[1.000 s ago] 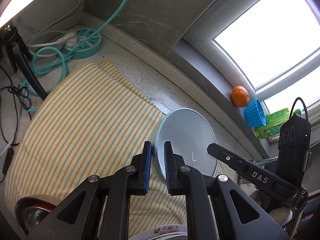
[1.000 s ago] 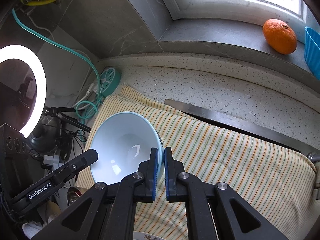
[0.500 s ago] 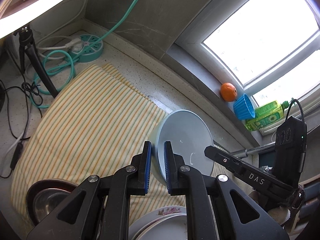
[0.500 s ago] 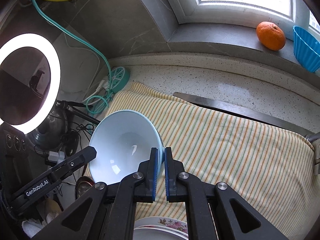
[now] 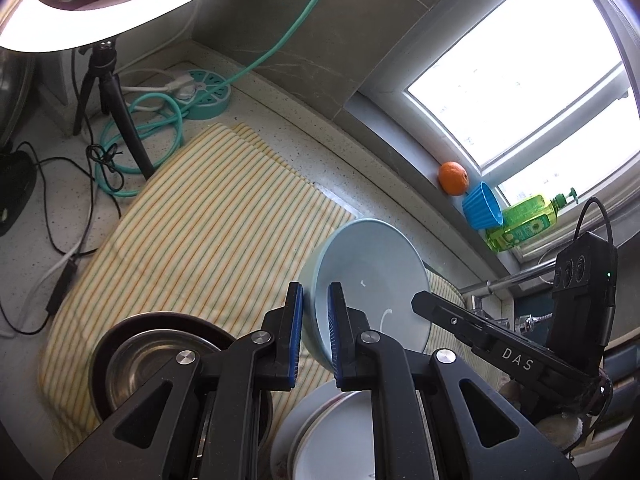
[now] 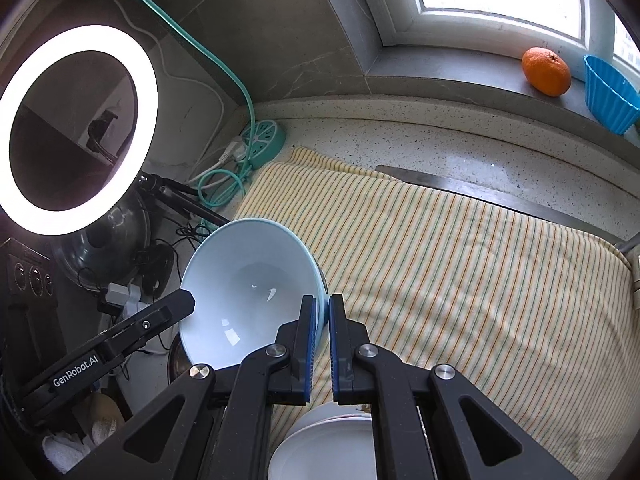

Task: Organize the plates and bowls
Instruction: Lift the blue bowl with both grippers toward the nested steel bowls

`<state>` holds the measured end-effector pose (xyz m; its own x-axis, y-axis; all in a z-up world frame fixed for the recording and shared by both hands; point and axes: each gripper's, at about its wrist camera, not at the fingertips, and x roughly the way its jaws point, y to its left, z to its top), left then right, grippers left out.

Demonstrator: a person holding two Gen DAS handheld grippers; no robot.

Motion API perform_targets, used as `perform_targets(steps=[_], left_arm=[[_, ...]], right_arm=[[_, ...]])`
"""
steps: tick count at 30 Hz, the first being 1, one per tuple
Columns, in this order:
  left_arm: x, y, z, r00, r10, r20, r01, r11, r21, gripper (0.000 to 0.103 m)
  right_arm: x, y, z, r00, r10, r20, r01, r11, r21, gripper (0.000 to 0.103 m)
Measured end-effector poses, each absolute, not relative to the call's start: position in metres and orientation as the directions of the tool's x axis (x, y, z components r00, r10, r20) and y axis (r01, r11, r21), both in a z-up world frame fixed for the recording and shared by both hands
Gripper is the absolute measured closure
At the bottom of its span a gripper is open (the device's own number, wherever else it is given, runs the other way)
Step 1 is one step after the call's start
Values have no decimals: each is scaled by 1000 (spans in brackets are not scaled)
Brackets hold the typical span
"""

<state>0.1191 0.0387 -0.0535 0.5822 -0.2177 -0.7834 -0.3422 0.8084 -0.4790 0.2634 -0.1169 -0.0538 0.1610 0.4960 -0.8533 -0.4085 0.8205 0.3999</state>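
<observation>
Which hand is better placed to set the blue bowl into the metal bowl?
Left, probably. The left gripper and right gripper both have their jaws shut on the blue bowl rim, but the metal bowl lies right below the left one; below the right one a white plate shows.

A speckled pale surface (image 6: 400,140) meets grey marbled wall tiles (image 6: 288,40) in a corner. A bright window (image 5: 520,92) sits above a grey sill (image 6: 460,88). A glowing ring light (image 6: 76,132) stands on a tripod (image 5: 116,108) at the left.
</observation>
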Motion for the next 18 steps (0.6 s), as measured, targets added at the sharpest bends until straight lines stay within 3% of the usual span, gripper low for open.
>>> perform_targets(steps=[18], left_arm=[[54,78,-55,587,-179,-790,-394,789,-472,92]], right_arm=[[201,-70,-53,118,498,-859,-481,785,390,97]])
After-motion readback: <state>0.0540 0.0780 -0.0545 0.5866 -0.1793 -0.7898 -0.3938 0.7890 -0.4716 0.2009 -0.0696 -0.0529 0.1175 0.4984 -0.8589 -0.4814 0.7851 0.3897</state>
